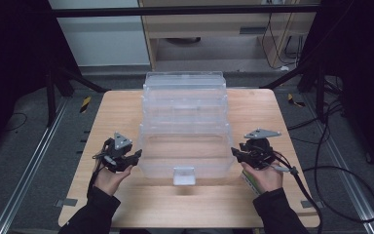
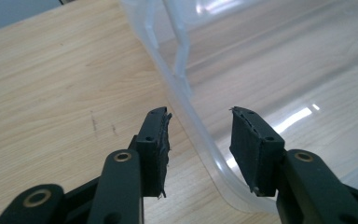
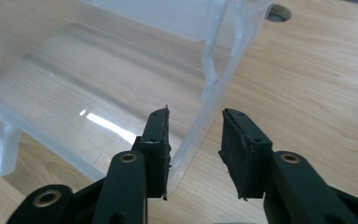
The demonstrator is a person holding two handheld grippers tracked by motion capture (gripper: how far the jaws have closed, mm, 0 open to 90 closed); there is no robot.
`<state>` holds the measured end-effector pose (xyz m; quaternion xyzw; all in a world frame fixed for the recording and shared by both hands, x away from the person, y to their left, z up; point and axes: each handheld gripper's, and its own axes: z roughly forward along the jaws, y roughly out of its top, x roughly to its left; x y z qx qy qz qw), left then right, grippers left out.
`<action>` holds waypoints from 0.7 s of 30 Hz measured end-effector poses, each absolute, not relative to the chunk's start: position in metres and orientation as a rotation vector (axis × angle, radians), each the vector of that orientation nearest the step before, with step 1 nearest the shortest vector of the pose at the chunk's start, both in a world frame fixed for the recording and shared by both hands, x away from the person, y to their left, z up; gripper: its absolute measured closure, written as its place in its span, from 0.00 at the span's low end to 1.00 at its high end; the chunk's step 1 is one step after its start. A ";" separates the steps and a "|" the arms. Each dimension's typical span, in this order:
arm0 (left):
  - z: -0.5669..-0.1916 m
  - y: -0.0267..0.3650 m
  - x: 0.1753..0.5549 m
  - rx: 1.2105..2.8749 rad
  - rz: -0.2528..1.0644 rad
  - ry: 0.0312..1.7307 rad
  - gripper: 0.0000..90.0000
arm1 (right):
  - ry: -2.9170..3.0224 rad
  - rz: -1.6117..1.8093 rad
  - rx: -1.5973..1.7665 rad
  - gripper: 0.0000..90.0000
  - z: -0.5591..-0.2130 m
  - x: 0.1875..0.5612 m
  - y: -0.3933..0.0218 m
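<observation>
A clear plastic box (image 1: 185,146) with stepped, opened-out tiers stands in the middle of the wooden table (image 1: 121,109), a white latch (image 1: 183,175) on its near wall. My left gripper (image 1: 137,155) sits at the box's near left corner. In the left gripper view, its jaws straddle the box rim (image 2: 193,121) with daylight on both sides, so the gripper (image 2: 198,116) is open. My right gripper (image 1: 234,152) sits at the near right corner. In the right gripper view, its jaws straddle the side wall (image 3: 200,116); the outer pad stands clear, so the gripper (image 3: 196,114) is open.
Black cables (image 1: 321,161) trail off the table's right side onto the floor. A hole (image 3: 279,11) pierces the tabletop past the box. Bare wood lies in front of the box and on either side. Dark frame legs stand behind the table's far corners.
</observation>
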<state>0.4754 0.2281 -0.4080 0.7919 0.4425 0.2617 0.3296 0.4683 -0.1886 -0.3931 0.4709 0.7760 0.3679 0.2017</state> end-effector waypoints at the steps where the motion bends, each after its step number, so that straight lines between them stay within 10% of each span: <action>1: -0.406 0.230 0.475 2.065 0.685 1.158 0.62 | 2.158 1.037 1.317 0.67 -0.390 0.467 -0.192; 21: -0.394 0.279 0.466 1.974 0.732 1.239 0.55 | 2.178 0.987 1.324 0.48 -0.363 0.449 -0.239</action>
